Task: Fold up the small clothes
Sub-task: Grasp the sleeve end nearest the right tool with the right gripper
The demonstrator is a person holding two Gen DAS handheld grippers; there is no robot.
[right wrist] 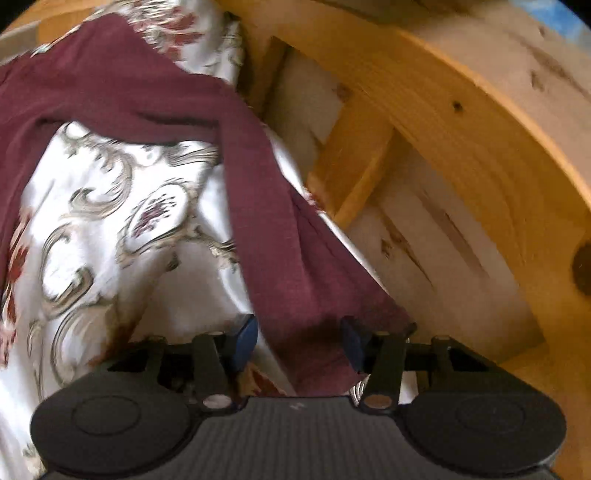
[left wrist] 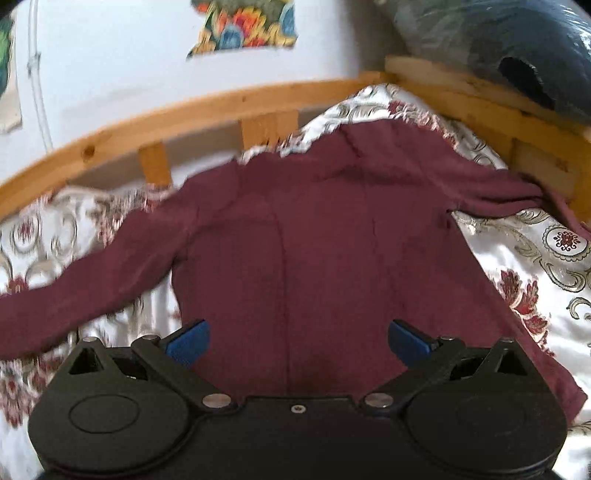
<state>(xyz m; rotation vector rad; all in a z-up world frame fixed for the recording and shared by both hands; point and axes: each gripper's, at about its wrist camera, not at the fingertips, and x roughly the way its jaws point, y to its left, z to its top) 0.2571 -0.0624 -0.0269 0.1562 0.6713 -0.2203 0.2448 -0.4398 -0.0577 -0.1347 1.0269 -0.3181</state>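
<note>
A maroon long-sleeved top (left wrist: 314, 229) lies spread flat on a patterned bedspread (left wrist: 535, 258), sleeves out to both sides. My left gripper (left wrist: 298, 328) hovers over the lower middle of the top, its blue pads (left wrist: 188, 341) wide apart and empty. In the right wrist view the top's right sleeve (right wrist: 266, 206) runs down along the bed's edge, and its cuff end lies between the fingers of my right gripper (right wrist: 299, 334). Those jaws stand partly closed, the pads (right wrist: 247, 338) beside the cloth without visibly squeezing it.
A wooden bed frame (left wrist: 184, 107) with slats runs behind the top and close on the right (right wrist: 461, 129). A dark blue bundle in plastic (left wrist: 517, 48) sits on the frame at the back right. A white wall with a floral patch (left wrist: 247, 26) is behind.
</note>
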